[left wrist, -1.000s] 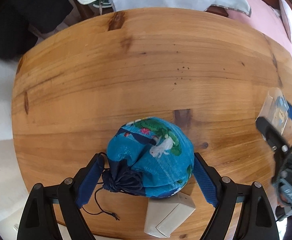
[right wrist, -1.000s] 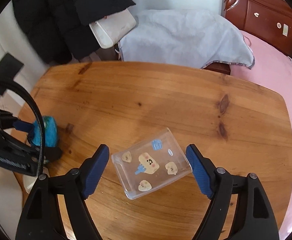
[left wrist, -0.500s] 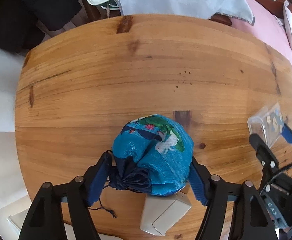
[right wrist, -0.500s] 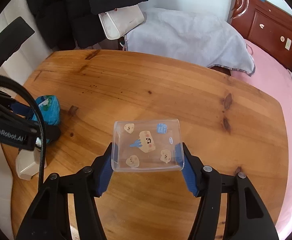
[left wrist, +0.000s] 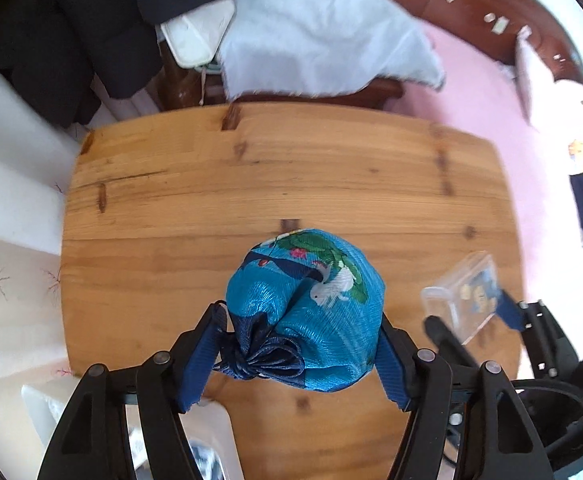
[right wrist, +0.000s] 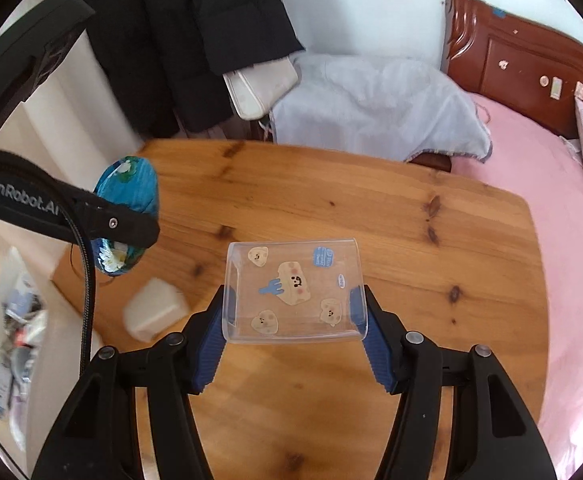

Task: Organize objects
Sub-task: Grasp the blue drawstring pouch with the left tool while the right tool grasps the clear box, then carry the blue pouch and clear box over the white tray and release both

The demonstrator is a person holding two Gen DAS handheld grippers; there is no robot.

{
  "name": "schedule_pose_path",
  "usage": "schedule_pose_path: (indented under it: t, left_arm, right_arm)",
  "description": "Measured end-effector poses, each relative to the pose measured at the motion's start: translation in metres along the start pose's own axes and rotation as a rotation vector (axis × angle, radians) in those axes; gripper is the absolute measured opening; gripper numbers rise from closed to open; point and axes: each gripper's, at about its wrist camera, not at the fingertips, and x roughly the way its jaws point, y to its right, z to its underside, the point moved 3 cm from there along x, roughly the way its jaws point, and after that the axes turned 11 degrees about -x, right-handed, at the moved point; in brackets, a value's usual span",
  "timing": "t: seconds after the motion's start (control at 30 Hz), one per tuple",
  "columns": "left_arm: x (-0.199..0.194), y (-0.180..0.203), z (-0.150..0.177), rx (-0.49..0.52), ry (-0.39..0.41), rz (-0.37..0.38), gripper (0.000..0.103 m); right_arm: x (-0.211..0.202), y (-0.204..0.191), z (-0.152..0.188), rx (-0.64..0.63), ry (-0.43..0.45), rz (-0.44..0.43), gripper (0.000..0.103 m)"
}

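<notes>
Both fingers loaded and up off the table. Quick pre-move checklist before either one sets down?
1. Left gripper grip on blue drawstring pouch: ok, fingers press both sides.
2. Right gripper grip on clear plastic box: ok, held at its near end, far end juts out unsupported.
3. Pouch cord free of fingers: cannot tell, the knot sits by the left finger.
4. White carton near the table's front-left corner: not ok as a drop zone, occupied.
5. Wooden table centre and far side: ok, bare wood.
6. Grippers apart: ok, a gap shows between them.

Blue printed drawstring pouch (left wrist: 305, 312) held above table, clear cartoon-stickered plastic box (right wrist: 293, 290) held level
</notes>
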Motion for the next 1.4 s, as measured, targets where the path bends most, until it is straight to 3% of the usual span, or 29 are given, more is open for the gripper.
schedule_pose_path:
  t: [0.3, 0.5, 0.73, 0.97, 1.23, 1.27, 1.4]
  left_arm:
    - [-0.118, -0.021, 0.057, 0.044, 0.113, 0.131, 0.07]
    - [-0.19, -0.066, 0.091, 0.078, 0.181, 0.208, 0.07]
    - [-0.24, -0.125, 0.117, 0.11, 0.244, 0.275, 0.07]
    - [-0.246, -0.176, 0.129, 0.12, 0.305, 0.25, 0.07]
    - [-0.206, -0.219, 0.13, 0.121, 0.24, 0.205, 0.07]
    - [-0.201, -0.22, 0.132, 0.233, 0.248, 0.187, 0.07]
    - [-0.181, -0.221, 0.134, 0.287, 0.233, 0.139, 0.07]
  right_arm:
    - [-0.098, -0.052, 0.002, 0.035, 0.102, -0.007, 0.064]
    - [-0.164, -0.104, 0.0, 0.06, 0.18, -0.002, 0.064]
    - [-0.211, -0.177, -0.005, 0.072, 0.247, 0.014, 0.064]
    - [-0.211, -0.245, -0.005, 0.074, 0.215, -0.041, 0.064]
    - [-0.189, -0.305, 0.003, -0.021, 0.136, -0.012, 0.064]
    - [-0.187, -0.311, 0.004, -0.042, 0.127, 0.002, 0.064]
    - [-0.173, -0.329, 0.009, -0.096, 0.08, 0.051, 0.064]
